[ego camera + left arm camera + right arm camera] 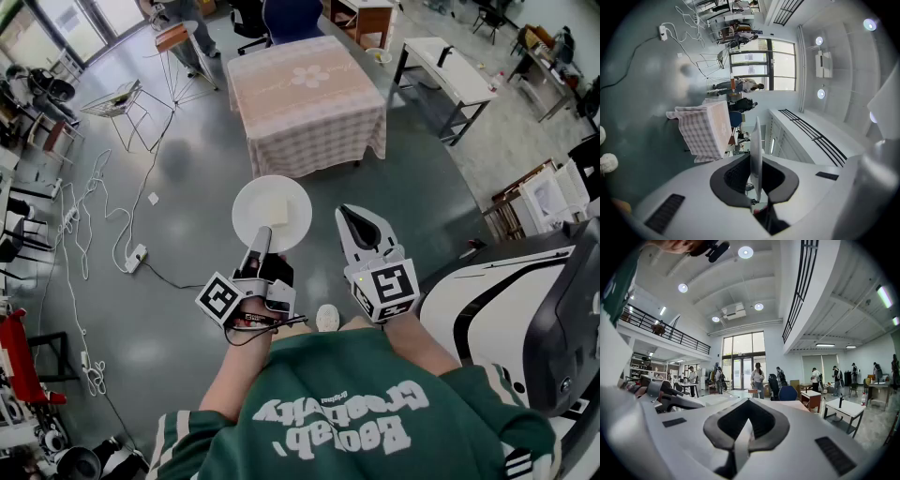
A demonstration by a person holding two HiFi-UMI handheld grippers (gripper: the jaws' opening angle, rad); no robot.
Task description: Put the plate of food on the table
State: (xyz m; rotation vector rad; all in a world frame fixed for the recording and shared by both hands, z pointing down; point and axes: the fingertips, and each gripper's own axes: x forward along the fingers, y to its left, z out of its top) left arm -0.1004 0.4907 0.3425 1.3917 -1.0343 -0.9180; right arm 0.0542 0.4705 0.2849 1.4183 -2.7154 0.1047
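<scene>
Head view: the left gripper (262, 239) grasps the near rim of the plate (251, 202), which carries what seems a pale block of food (277, 212). The plate is held in the air, well short of the table (309, 103). The right gripper (357, 219) is clenched on nothing, so the carry and set-down remain.

White plate (756, 140) edge-on between tight tongs (756, 180)

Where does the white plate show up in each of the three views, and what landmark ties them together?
Head view: white plate at centre, gripped by the left gripper.
Left gripper view: white plate edge-on between the jaws, lower centre.
Right gripper view: probably the pale flat shape left of centre.
Shared landmark: the blue chair behind the checked table.
</scene>
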